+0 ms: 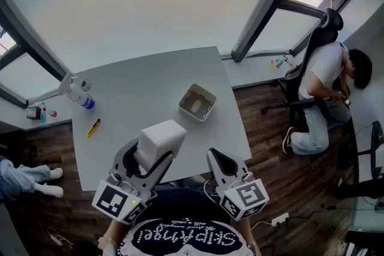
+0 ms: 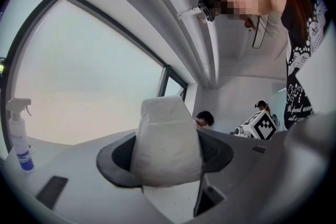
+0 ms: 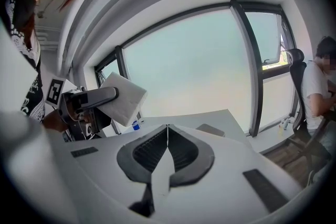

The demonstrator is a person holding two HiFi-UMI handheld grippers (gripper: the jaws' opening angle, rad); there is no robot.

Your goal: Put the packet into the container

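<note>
My left gripper (image 1: 147, 159) is shut on a white packet (image 1: 159, 139), held up above the near part of the grey table (image 1: 132, 87). In the left gripper view the packet (image 2: 167, 144) stands upright between the dark pads, filling the gap. The right gripper view shows the same packet (image 3: 124, 99) clamped at upper left. A small square container (image 1: 197, 102), open at the top, sits on the table's right half, beyond the packet. My right gripper (image 1: 219, 160) hangs near the table's front edge, shut with nothing in it; its pads meet in the right gripper view (image 3: 167, 145).
A spray bottle (image 1: 77, 93) lies at the table's far left corner, and a yellow cutter (image 1: 93, 128) lies near the left edge. A person sits on an office chair (image 1: 321, 84) at the right, by the window. Wood floor surrounds the table.
</note>
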